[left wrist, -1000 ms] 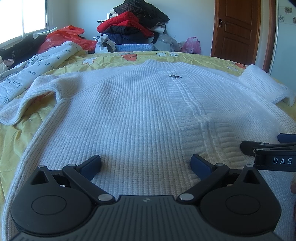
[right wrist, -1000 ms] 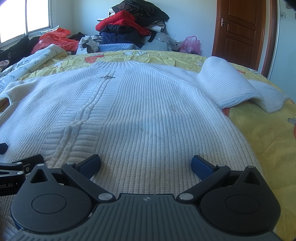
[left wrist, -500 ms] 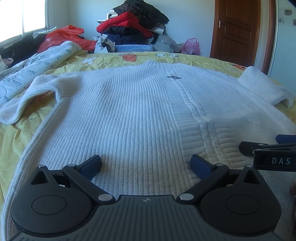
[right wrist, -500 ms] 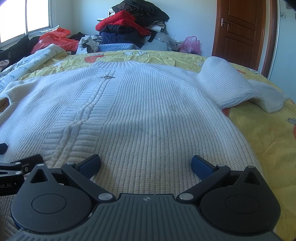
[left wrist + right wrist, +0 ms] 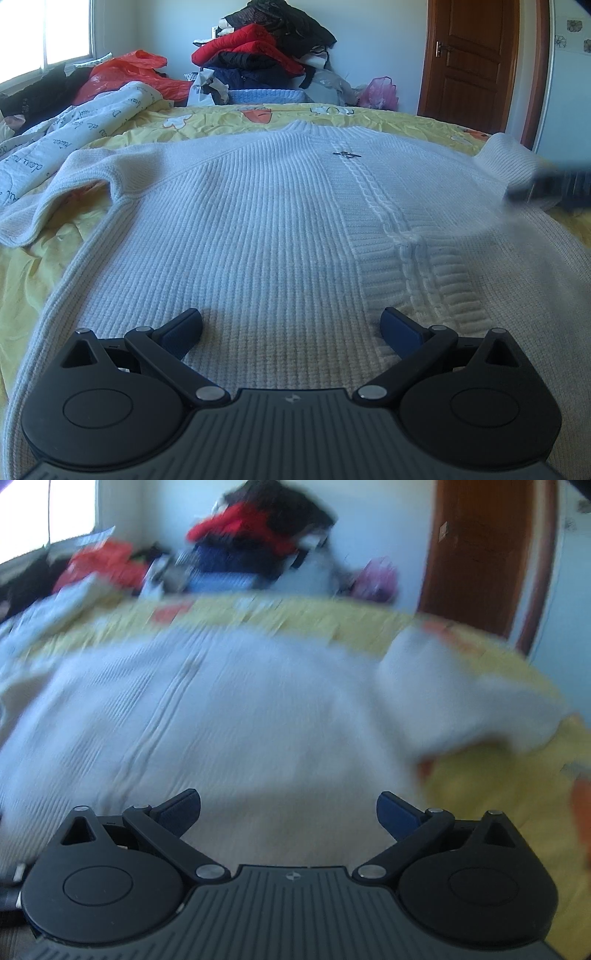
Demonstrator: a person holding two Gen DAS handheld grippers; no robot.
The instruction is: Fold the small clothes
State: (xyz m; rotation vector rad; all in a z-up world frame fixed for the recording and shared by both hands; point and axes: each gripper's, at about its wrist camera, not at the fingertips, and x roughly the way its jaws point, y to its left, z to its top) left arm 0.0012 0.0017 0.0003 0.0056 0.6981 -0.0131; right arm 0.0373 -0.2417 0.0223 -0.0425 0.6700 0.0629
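Left wrist view, garment: a white knit sweater point(image 5: 266, 221) lies spread flat, front up, on a bed with a yellow sheet point(image 5: 33, 280); a cable band runs down its middle.
Left wrist view, sleeves: the left sleeve point(image 5: 55, 195) trails out over the sheet; the right sleeve point(image 5: 509, 158) lies bunched at the far right edge.
Left wrist view, left claw point(image 5: 291, 326): released, jaws spread wide, low over the hem area, nothing between the pads (contact with the knit cannot be told).
Left wrist view, intruding object: a dark blurred shape point(image 5: 550, 186) at the right edge, near the right sleeve, judged to be the other tool.
Left wrist view, surroundings: a printed quilt point(image 5: 62, 133) to the left, a heap of clothes point(image 5: 266, 55) beyond the bed, a brown door point(image 5: 476, 59) at the back.

Right wrist view, image quality: heavily smeared, detail unreliable.
Right wrist view, right claw point(image 5: 288, 806): released, jaws wide apart, empty, above the sweater's point(image 5: 221, 709) right half.
Right wrist view, sleeve: the right sleeve point(image 5: 454, 694) appears as a raised white hump partly over the sheet point(image 5: 498, 786).

Progress: no fold is visible; body and both sleeves lie open.
Remaining (judgement): sleeves to be brought in over the body, then the body folded; essentially the whole job is left.
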